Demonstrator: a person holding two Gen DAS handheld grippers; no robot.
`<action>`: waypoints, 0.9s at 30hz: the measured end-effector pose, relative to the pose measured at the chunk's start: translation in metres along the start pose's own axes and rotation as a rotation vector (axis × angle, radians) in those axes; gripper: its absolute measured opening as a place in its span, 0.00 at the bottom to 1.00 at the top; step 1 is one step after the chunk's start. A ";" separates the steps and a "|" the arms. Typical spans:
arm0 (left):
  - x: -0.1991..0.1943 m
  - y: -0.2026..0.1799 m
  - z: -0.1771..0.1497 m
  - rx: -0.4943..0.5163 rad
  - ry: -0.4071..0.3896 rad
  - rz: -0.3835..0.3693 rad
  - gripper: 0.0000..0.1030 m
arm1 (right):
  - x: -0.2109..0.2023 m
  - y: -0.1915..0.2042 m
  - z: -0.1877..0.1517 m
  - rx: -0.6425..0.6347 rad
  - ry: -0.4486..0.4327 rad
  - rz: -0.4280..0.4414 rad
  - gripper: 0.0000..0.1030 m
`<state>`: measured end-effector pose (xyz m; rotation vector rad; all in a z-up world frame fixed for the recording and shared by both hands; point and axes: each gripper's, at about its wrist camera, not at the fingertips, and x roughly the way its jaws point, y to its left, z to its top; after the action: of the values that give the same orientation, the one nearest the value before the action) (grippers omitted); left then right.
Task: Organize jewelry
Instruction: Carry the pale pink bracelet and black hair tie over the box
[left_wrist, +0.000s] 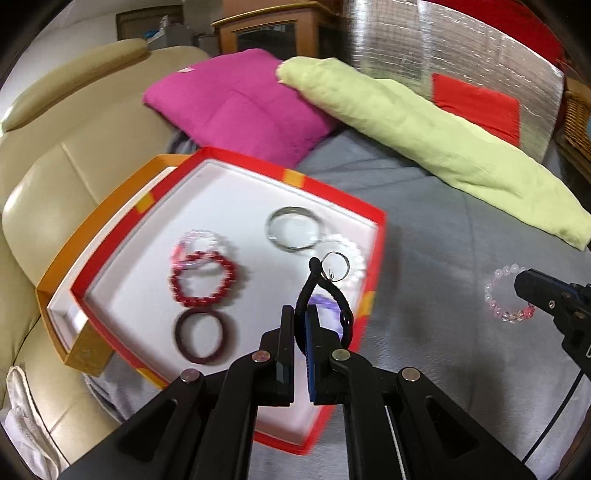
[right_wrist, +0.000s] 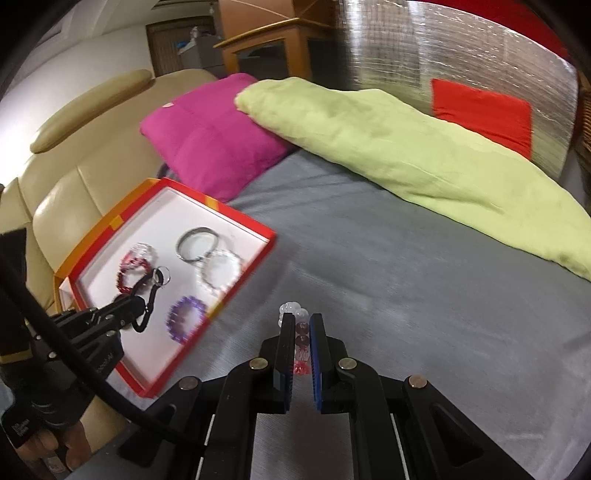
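Your left gripper is clamped narrow on a black cord carrying a small metal ring, held above the red-rimmed tray near its right edge. Inside the tray lie a silver bangle, a red bead bracelet, a dark bangle, a white bead bracelet and a purple bracelet. Your right gripper stands narrow around a pink-and-clear bead bracelet on the grey bedsheet, just outside the tray's right rim. Open sheet extends rightward to the green blanket.
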<state>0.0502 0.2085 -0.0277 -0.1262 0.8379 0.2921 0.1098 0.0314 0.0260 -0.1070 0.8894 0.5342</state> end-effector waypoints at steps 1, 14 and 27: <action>0.002 0.007 0.001 -0.011 0.004 0.009 0.05 | 0.002 0.005 0.003 -0.004 0.000 0.009 0.08; 0.019 0.057 0.007 -0.078 0.029 0.069 0.05 | 0.029 0.059 0.033 -0.053 0.009 0.103 0.08; 0.029 0.090 0.017 -0.135 0.033 0.090 0.05 | 0.046 0.077 0.050 -0.056 0.023 0.167 0.08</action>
<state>0.0532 0.3042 -0.0371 -0.2198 0.8576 0.4327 0.1311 0.1311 0.0328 -0.0902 0.9111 0.7153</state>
